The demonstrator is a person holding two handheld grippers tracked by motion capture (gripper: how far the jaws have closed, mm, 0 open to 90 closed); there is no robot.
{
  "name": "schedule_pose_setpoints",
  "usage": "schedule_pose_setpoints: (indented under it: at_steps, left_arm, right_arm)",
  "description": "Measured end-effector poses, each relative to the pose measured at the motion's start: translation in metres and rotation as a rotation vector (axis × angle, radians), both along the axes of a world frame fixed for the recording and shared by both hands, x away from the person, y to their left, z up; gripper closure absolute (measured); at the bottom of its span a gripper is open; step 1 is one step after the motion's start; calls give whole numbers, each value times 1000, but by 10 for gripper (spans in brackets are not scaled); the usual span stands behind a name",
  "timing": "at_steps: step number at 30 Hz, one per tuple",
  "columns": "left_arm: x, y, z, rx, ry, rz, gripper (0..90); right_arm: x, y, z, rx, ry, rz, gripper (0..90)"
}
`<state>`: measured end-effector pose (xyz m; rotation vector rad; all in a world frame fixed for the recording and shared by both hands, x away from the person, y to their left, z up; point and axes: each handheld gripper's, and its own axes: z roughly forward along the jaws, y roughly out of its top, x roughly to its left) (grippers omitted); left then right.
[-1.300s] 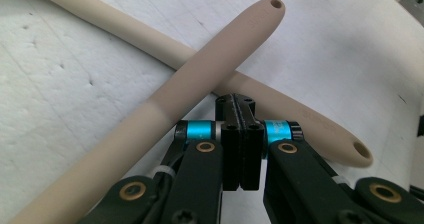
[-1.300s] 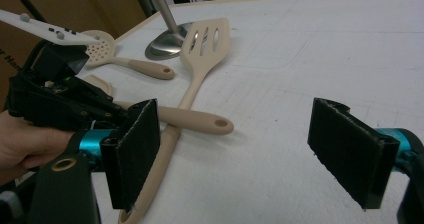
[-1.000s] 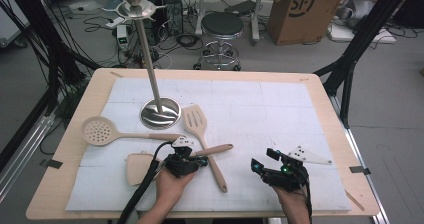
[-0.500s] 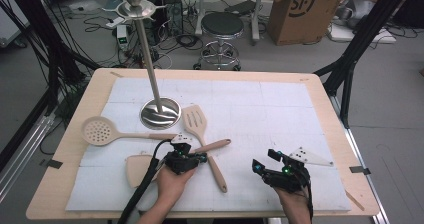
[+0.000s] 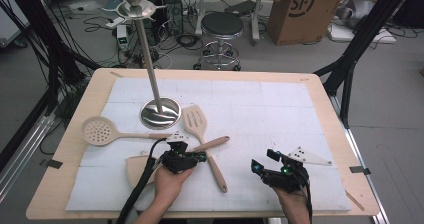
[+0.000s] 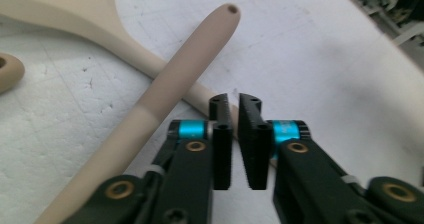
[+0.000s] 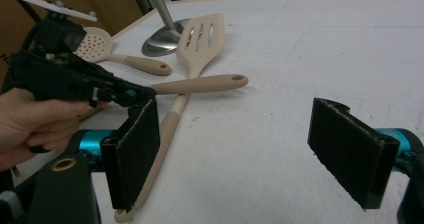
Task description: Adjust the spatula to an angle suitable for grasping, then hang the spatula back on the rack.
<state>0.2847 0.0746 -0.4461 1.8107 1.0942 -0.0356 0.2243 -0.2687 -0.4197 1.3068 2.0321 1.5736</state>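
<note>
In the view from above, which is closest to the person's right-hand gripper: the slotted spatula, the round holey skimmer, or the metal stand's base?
From the right gripper:
1. Slotted spatula, to its left, handle nearest.
2. Stand base, farther back left.
3. Skimmer, far left.

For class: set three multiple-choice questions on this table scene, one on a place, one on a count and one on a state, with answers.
1. The slotted spatula has its head: A beside the stand's round base; B on a stool; C on the floor.
2. Beige utensils on the white mat: A two; B three; C five.
3. The right hand-held gripper has its jaws: A shut on a handle; B wide open, empty; C shut, empty.
Answers: A, the head lies next to the base; B, skimmer, slotted spatula and a third utensil crossing it; B, the pads stand far apart with nothing between.
</note>
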Motion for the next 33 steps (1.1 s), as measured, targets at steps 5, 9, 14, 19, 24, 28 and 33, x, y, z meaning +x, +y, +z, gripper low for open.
schedule_pose_setpoints:
  at_steps: [5, 9, 14, 19, 24, 28, 33]
  left_arm:
    - [1, 16, 16, -10, -19, 0, 603]
    - [6, 27, 20, -6, -20, 11, 516]
    - [7, 32, 22, -4, -13, 0, 477]
    - [8, 36, 24, -3, -13, -5, 465]
    - [11, 45, 26, -5, -4, -5, 420]
    - [16, 50, 24, 31, -15, -9, 426]
    - [22, 52, 21, 37, 34, -34, 466]
  right_arm:
    - [-2, 0, 0, -2, 0, 2, 209]
    - [-2, 0, 0, -6, 1, 4, 209]
    - [-2, 0, -1, -11, 4, 3, 209]
    - [-2, 1, -2, -7, 7, 5, 209]
    - [-3, 1, -2, -10, 4, 7, 209]
    - [-2, 1, -2, -8, 2, 7, 209]
    - [-2, 2, -2, -9, 6, 10, 209]
